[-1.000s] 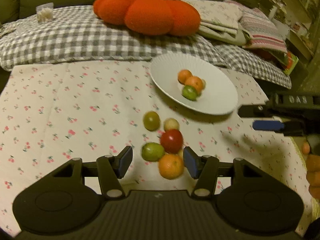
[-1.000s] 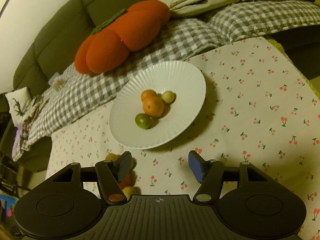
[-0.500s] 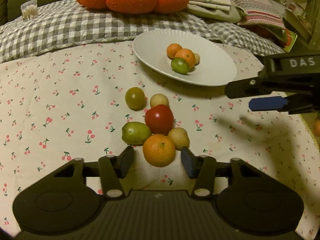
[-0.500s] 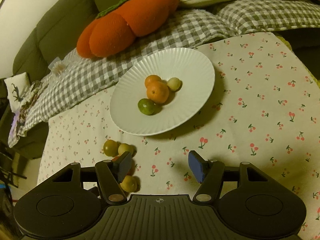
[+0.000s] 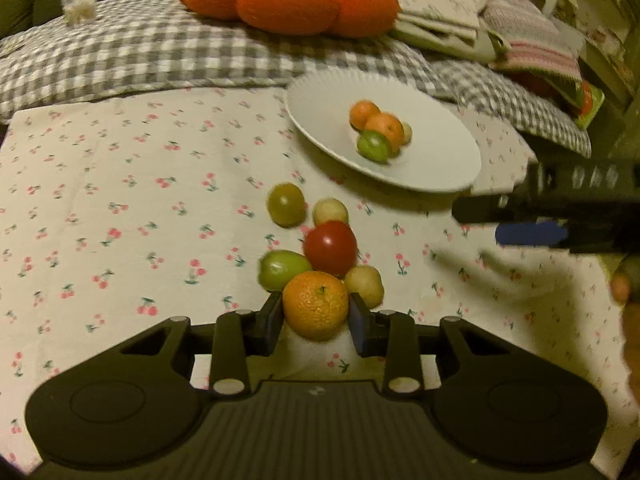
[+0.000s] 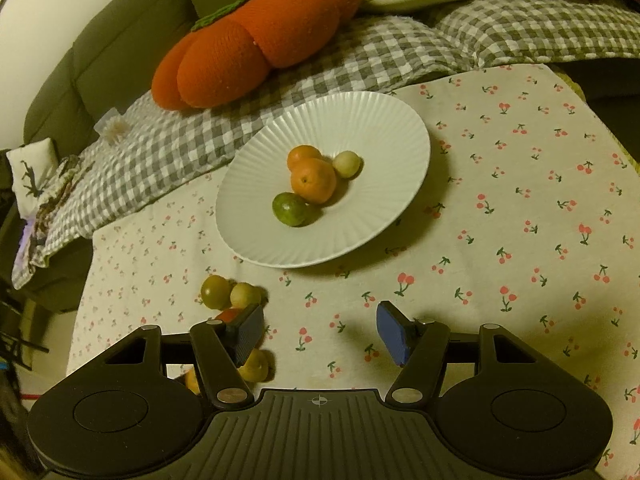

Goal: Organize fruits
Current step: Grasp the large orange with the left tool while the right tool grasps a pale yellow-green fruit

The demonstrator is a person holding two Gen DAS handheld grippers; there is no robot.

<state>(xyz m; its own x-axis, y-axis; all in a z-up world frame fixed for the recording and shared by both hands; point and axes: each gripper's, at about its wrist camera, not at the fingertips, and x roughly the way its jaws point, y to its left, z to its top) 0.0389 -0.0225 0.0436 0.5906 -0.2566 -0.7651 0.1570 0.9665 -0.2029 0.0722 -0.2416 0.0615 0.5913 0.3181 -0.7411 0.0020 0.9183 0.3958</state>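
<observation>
Four fruits lie on the white plate (image 6: 384, 216); six remain on the cloth. My left gripper (image 5: 315, 322) has just been closing and now pinches the nearest orange (image 5: 316, 304). My right gripper (image 6: 320, 332) hangs half-open, empty.

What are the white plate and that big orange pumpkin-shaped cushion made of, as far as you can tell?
The plate looks like glazed ceramic, possibly hard plastic: smooth white surface with a soft sheen and fine ridges fanning out to the rim. The cushion looks knitted or crocheted from yarn: a fuzzy, matte, ribbed texture, plump segments, and a green knitted stalk on top.
</observation>
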